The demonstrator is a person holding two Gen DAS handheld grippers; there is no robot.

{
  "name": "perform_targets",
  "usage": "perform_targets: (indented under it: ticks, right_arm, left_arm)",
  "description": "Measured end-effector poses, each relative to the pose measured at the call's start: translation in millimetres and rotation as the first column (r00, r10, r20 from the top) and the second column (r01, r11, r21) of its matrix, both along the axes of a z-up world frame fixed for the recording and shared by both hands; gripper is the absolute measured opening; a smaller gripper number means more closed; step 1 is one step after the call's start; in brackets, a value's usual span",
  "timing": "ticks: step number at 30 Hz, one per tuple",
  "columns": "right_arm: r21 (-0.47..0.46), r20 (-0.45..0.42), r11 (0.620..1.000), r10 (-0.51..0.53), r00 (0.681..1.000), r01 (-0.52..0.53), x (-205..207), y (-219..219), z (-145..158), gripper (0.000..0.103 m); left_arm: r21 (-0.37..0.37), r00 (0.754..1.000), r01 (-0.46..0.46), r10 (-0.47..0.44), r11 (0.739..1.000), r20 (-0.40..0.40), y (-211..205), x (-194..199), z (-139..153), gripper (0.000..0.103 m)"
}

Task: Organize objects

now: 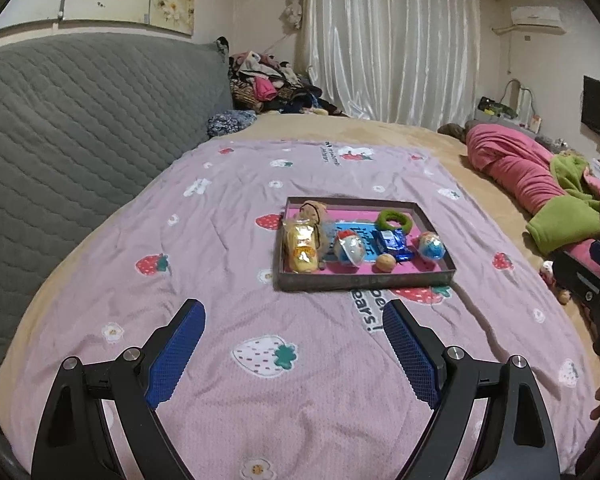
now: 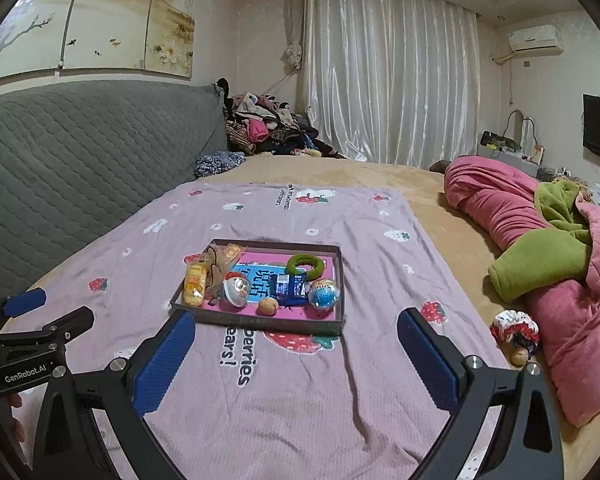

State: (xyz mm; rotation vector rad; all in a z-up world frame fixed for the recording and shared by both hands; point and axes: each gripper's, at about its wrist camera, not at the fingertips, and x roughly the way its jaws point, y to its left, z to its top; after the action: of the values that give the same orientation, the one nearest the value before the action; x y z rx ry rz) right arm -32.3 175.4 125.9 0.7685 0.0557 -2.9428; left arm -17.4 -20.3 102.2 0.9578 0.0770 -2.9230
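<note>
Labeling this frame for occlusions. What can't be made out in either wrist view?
- Plush toy in the tray: the yellow snack packet covers its lower part in the left view; the right view shows only scraps of it.
- Blue print on the tray floor: covered by the blue wrapper and the capsules.
- Right tongs: cut off by the left view's edge.
- Small items beside the pink quilt: too small to identify.

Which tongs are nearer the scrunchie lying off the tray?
Right. The right tongs hang open just left of the scrunchie; the left tongs sit farther left, beyond the tray.
</note>
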Motion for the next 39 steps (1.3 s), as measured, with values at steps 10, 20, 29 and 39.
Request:
perform_targets:
  ticks: [10, 20, 29, 39]
  right_arm:
    - [0.000, 0.015, 1.000, 0.000, 1.000, 0.000, 18.9, 3.5, -14.7, 0.102]
    - [0.002, 0.024, 1.000, -0.004, 1.000, 0.004, 28.1, 8.6, -31.2, 0.102]
    - [-0.004, 0.040, 1.000, 0.002, 0.999, -0.002, 24.0, 7.8, -55.9, 0.102]
    - [-0.007, 0.090, 1.000, -0.004, 0.996, 0.005, 15.1, 8.6, -87.6, 0.102]
  left_arm:
    - [-0.025, 1.000, 0.005, -0.005, 1.000, 0.007, 9.7, 18.8, -17.5, 0.091]
    - [-0.020, 1.000, 0.010, -0.010, 1.000, 0.027, 10.6, 19.5, -36.2, 0.091]
    - [-0.033, 0.998, -0.009, 0.011, 0.999, 0.057, 6.8, 11.7, -57.9, 0.091]
    - [-0.028, 0.995, -0.002, 0.005, 1.000, 0.102, 4.5, 0.8, -88.5, 0.091]
